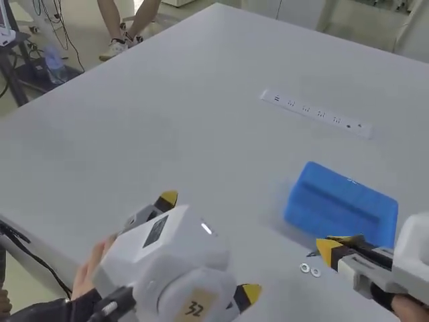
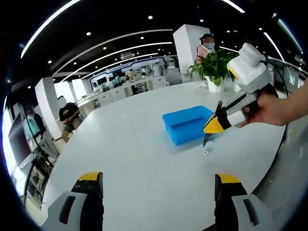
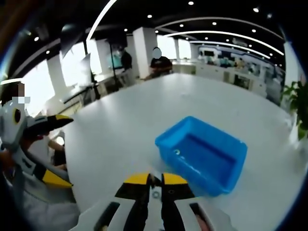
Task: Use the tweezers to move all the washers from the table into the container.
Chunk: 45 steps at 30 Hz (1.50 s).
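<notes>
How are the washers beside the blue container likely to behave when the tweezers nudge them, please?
The washers look tiny and flat, so probably very light and apt to skid on the smooth table. Lying flush, they may slip from the tweezers.

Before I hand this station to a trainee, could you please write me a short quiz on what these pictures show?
1. True or false: the left gripper is shut on the tweezers.
2. How many washers lie on the table near the blue container? A) none B) two C) five
3. Fill in: the tweezers' tips point down toward the ____.
Key: 1 false, its jaws stand wide apart, and the right gripper holds the tweezers; 2 B; 3 washers.
</notes>
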Motion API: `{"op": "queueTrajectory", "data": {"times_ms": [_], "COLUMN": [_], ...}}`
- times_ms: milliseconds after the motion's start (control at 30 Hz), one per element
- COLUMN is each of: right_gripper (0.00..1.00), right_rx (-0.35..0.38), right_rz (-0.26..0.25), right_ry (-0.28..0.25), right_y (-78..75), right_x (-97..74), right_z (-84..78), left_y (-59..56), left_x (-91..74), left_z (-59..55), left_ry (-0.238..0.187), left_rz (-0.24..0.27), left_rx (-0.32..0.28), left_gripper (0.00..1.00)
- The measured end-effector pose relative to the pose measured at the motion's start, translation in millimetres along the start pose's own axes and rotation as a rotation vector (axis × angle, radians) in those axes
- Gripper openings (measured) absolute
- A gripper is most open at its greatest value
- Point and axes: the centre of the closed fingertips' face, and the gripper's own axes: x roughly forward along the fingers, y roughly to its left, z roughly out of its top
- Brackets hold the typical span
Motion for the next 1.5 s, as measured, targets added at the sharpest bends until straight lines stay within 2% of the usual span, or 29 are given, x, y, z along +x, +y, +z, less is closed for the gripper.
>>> {"op": "queueTrajectory", "data": {"times_ms": [267, 400, 567, 933, 1167, 1433, 1500], "right_gripper": [0.04, 0.04, 0.04, 0.03, 0.03, 0.02, 0.02], "right_rx": [0.007, -0.005, -0.017, -0.037, -0.082, -0.070, -0.060], "right_rz": [0.000, -0.010, -0.004, -0.015, -0.046, -0.072, -0.066], "right_ry": [0.033, 0.030, 0.062, 0.069, 0.042, 0.035, 0.020], "right_y": [-1.0, -3.2, -2.0, -3.0, -1.8, -4.1, -3.9], "right_x": [2.1, 1.1, 5.0, 8.1, 12.7, 12.7, 7.9], "right_z": [-12.8, -12.8, -19.6, -13.2, -11.0, -8.9, -2.1], "left_y": [0.6, 0.6, 0.6, 0.4, 1.1, 0.9, 0.9], "left_x": [0.1, 0.5, 0.8, 1.0, 0.9, 0.8, 0.8], "left_z": [-0.6, -1.5, -1.7, -2.7, -2.8, -2.5, -2.4], "left_ry": [0.004, 0.009, 0.011, 0.018, 0.019, 0.017, 0.017], "left_rz": [0.003, 0.004, 0.004, 0.006, 0.009, 0.008, 0.007], "left_rx": [0.002, 0.005, 0.007, 0.011, 0.011, 0.011, 0.011], "left_gripper": [0.98, 0.98, 0.98, 0.98, 0.98, 0.98, 0.98]}}
